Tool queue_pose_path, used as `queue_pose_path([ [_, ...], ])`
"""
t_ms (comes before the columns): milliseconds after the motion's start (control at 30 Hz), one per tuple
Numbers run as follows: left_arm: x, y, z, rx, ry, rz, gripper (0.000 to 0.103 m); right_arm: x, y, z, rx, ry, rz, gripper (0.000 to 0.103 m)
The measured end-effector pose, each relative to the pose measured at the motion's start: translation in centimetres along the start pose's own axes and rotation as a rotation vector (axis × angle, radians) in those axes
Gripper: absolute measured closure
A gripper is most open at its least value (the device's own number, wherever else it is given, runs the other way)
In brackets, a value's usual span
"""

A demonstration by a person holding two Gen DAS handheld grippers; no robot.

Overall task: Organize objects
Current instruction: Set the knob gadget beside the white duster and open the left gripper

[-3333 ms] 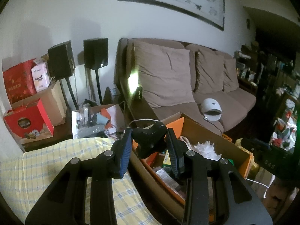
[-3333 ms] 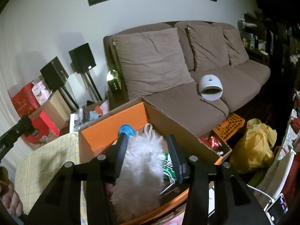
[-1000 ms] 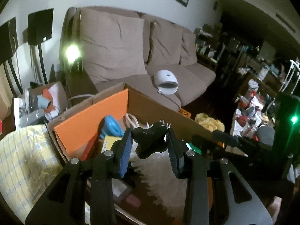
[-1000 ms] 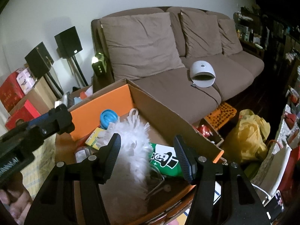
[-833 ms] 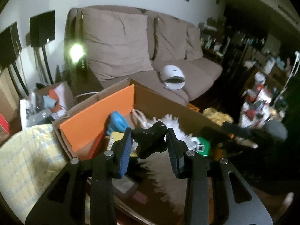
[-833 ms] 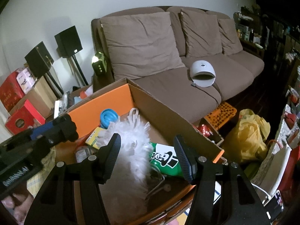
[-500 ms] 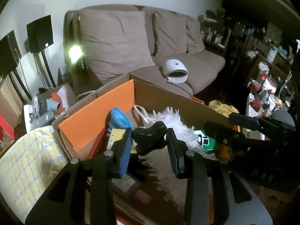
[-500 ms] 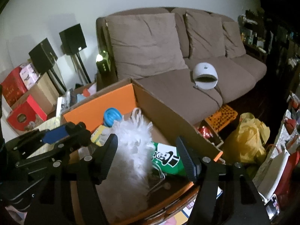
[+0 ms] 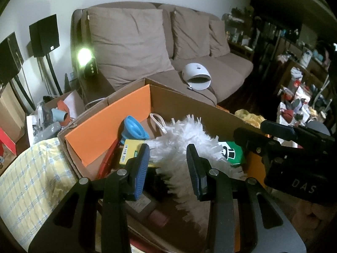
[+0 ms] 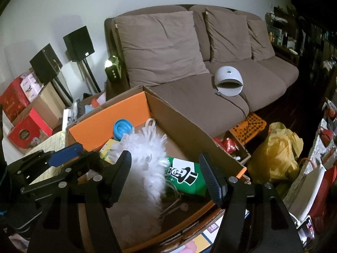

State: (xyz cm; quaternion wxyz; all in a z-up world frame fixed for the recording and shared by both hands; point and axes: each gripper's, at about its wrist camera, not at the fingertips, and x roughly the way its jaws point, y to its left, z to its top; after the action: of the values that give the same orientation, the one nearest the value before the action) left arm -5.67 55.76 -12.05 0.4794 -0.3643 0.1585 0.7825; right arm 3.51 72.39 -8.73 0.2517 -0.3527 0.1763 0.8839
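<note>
White fluff fills my nearest view: the feather duster (image 10: 147, 158) lies lengthwise in the cardboard box (image 10: 189, 126), directly under the right gripper (image 10: 166, 177). Its jaws stand wide apart above the duster, the pads clear of it on both sides, so nothing is held.

On the other side, my left gripper (image 9: 169, 166) hangs over the same box with its jaws parted and nothing between them. The duster's frayed end shows through the gap, lower down inside the box. Just below the blue left pad sits a dark lump (image 9: 157, 182) that I cannot make out.

Beside the duster, toward the right gripper, a green box with a top-hat figure (image 10: 185, 175) rests on the box floor. Toward the orange inner flap (image 9: 109, 126) lie a yellow packet (image 9: 128, 151) and a blue round funnel-like item (image 9: 134, 128), and a white cord loop (image 9: 158, 120) sits at the duster's far tip.

Left of the box a yellow checked cloth (image 9: 31, 179) covers the surface.

Beyond the box is a brown sofa (image 10: 189, 97) with a white domed device (image 10: 228, 80) on its seat, and two black speakers (image 10: 78, 42) stand against the wall.
</note>
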Motion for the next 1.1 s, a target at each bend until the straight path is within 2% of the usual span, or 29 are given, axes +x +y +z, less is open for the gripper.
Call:
queue_pose_path([
  [167, -0.2, 0.3, 0.0, -0.008, 0.008, 0.007, 0.068, 0.0, 0.0, 0.0, -0.004, 0.004, -0.001, 0.034],
  [233, -0.4, 0.5, 0.1, -0.015, 0.009, 0.006, 0.064, 0.1, -0.1, 0.0, -0.002, 0.005, -0.003, 0.034],
  [300, -0.5, 0.5, 0.0, -0.006, 0.011, 0.008, 0.052, 0.1, -0.1, 0.1, -0.001, 0.007, -0.005, 0.034],
  [400, -0.6, -0.9, -0.4, 0.072, 0.028, -0.005, 0.045, 0.2, -0.5, 0.1, 0.007, 0.009, -0.010, 0.034],
  [500, -1.0, -2.4, -0.8, 0.112, -0.017, 0.001, 0.033, 0.1, -1.2, 0.1, 0.025, 0.010, -0.020, 0.031],
  [567, -1.1, -3.8, -1.1, 0.164, -0.031, 0.038, 0.033, 0.3, -1.8, 0.1, 0.045, 0.019, -0.039, 0.030],
  [733, -0.7, -6.7, -2.5, 0.278, -0.014, 0.039, 0.033, 0.9, -3.1, 0.0, 0.085, 0.051, -0.102, 0.030],
  [833, 0.5, -7.5, -3.1, 0.300, 0.016, 0.084, 0.033, 0.6, -2.9, 0.1, 0.071, 0.033, -0.134, 0.025],
  [1000, 1.5, -7.9, -3.7, 0.296, 0.045, 0.071, 0.033, 0.5, -2.8, 0.1, 0.070, 0.032, -0.117, 0.023],
  [1033, 1.6, -7.9, -3.8, 0.297, 0.044, 0.073, 0.035, 0.6, -2.7, 0.1, 0.070, 0.034, -0.115, 0.023],
  [1100, 1.7, -7.7, -3.8, 0.290, 0.053, 0.067, 0.045, 0.6, -2.7, 0.2, 0.069, 0.034, -0.107, 0.023],
])
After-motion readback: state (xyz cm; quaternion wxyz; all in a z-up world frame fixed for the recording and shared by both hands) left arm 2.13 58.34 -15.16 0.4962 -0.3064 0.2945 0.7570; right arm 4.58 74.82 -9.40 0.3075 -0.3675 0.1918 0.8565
